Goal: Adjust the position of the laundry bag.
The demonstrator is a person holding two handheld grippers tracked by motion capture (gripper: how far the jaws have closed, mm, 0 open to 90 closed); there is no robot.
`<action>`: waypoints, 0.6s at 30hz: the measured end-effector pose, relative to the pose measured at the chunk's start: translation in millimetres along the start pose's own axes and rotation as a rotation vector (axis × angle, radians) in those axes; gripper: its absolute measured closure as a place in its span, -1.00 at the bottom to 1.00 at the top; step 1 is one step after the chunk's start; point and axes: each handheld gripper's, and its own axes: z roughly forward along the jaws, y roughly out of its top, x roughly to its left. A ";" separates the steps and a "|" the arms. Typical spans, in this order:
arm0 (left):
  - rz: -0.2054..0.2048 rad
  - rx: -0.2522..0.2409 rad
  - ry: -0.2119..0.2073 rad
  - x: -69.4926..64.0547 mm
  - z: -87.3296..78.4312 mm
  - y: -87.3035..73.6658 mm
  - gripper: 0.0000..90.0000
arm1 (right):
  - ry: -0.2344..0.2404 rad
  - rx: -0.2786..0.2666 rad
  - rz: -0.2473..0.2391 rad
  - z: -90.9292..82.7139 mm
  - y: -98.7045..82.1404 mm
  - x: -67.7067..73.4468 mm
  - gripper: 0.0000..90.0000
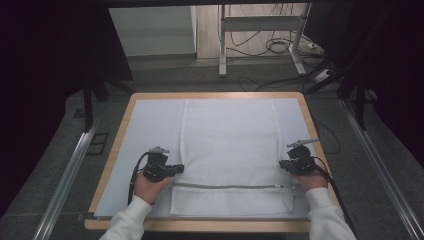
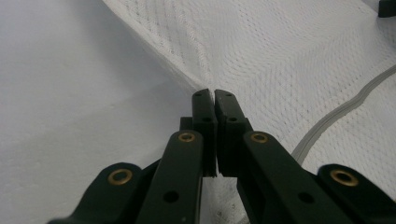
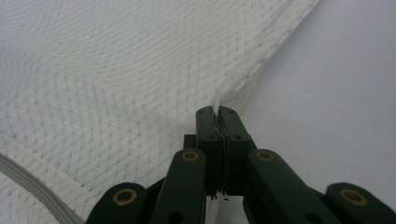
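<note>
Mesh bag (image 1: 227,145) pinched between both tongs.

The high view looks forward and down on the whole table (image 1: 114,150). Both gripper views sit very close, facing inward over the same mesh bag (image 1: 230,145).
</note>
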 end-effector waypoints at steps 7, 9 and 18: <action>-0.011 -0.005 0.003 7.9 -7.1 -2.7 0.97 | 0.005 -0.001 -0.021 2.3 4.2 8.9 0.94; -0.011 -0.004 0.004 8.8 -7.9 -3.1 0.97 | 0.006 -0.002 -0.025 3.0 4.9 10.0 0.95; -0.022 -0.004 0.017 17.6 -12.6 -5.6 0.97 | 0.028 -0.009 -0.028 8.5 8.6 16.8 0.94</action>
